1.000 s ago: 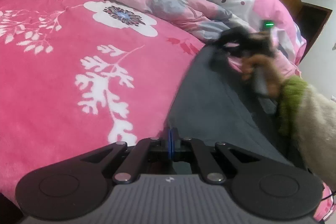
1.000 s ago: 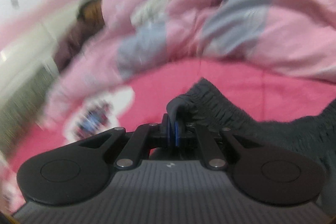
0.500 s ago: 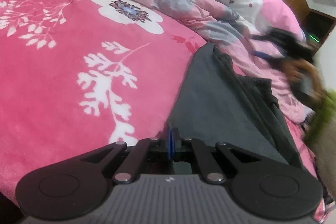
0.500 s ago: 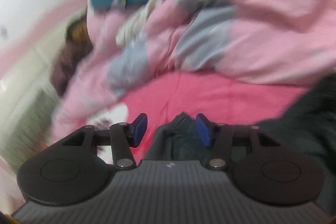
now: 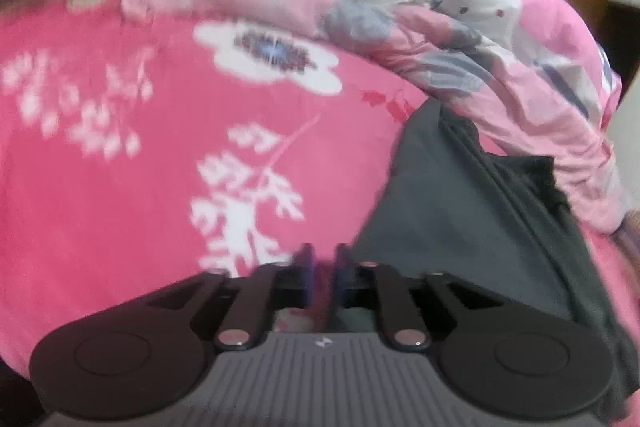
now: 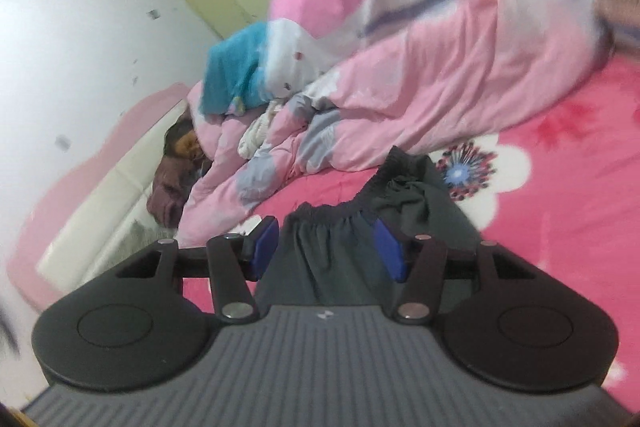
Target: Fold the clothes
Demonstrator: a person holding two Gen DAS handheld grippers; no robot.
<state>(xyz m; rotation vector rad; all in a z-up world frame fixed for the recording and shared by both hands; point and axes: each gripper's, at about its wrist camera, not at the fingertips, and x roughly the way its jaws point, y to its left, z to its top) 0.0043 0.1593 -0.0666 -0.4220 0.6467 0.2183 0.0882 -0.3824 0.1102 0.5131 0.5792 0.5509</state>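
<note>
On the pink floral bed (image 5: 120, 187), grey trousers (image 5: 460, 211) lie folded lengthwise. Left tongs (image 5: 322, 279) have just been parting, empty; right tongs (image 6: 326, 251), just widened, grip nothing. Crosswise folds remain.

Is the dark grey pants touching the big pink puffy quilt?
Touching. In the left wrist view, the far end of the dark grey pants runs right up against the pink quilt, whose edge lies over it, with no bedspread showing between them.
</note>
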